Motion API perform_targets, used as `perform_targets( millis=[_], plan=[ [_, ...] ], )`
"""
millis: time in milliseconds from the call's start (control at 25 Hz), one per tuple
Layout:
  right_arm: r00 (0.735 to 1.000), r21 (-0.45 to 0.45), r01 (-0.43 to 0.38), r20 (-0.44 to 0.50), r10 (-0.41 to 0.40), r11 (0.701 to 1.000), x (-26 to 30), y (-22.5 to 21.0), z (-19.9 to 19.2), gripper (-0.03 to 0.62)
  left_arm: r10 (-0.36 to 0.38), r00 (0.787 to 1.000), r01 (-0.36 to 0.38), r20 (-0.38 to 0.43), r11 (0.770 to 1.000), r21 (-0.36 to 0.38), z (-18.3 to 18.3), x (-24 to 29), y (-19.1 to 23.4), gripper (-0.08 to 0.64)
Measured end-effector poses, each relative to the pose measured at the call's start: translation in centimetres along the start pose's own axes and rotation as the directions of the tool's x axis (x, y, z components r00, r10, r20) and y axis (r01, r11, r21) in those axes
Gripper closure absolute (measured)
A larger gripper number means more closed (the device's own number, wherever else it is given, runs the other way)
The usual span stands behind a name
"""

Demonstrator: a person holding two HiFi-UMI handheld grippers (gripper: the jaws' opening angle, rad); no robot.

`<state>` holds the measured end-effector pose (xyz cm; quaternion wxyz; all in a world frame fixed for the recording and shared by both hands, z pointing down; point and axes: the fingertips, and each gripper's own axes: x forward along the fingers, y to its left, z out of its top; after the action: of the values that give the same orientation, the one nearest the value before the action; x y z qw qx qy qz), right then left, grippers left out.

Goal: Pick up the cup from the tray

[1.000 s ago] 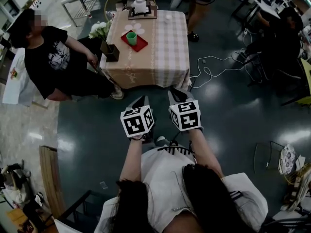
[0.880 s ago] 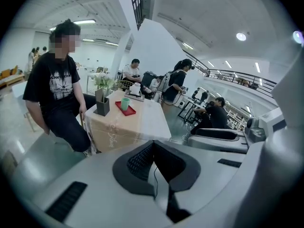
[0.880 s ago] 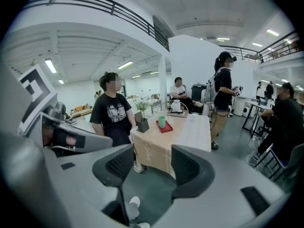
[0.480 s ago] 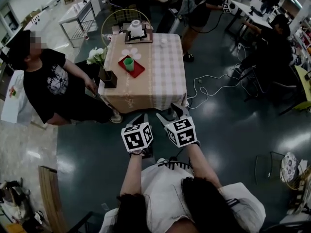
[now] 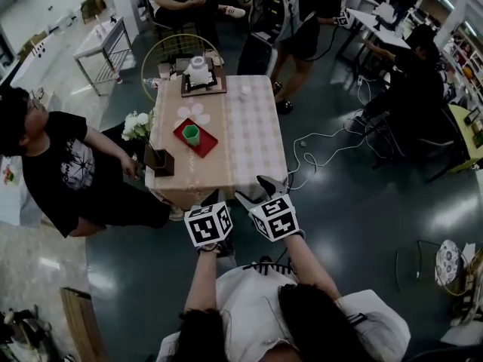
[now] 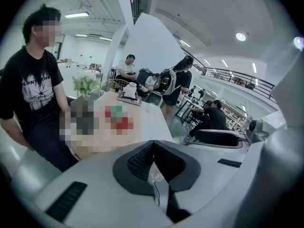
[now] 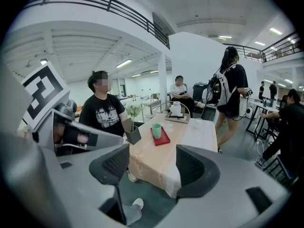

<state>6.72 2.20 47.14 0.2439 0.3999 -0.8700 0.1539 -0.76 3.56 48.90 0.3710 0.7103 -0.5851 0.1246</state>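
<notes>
Right gripper [image 7: 152, 167]: jaws opening, nothing between | left gripper [image 6: 153, 163]: closed, empty | green cup [image 7: 156, 130]: upright on red tray [image 7: 164, 137], well ahead on table [image 7: 190, 132] | advice: close in level; straddle cup mid-height; keep clear of flower box [image 7: 133, 134]

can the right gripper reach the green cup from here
Probably not yet: the right gripper, jaws opening and empty, is short of the table; the cup stands farther in on its tray. Nothing blocks the way.

A cloth-covered table [image 5: 253, 142] stands beside a person in black [image 5: 60, 176] (white flowers [image 5: 136, 124] at its corner).
</notes>
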Motion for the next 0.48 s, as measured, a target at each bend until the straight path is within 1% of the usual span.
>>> perform_targets(
  millis=[200,480],
  plan=[
    [1.0,0.004,0.004,-0.002,-0.004,1.0,3.4,-0.9,2.6,0.299,-0.009,1.0,0.009,-0.01,1.0,0.016,3.6,2.3,1.7,0.552],
    [1.0,0.02,0.014,0.001,-0.014,1.0,7.9,-1.1,5.2,0.299,-0.015,0.999,0.016,-0.044,0.999,0.037,6.4,4.9,4.9,0.552]
  ],
)
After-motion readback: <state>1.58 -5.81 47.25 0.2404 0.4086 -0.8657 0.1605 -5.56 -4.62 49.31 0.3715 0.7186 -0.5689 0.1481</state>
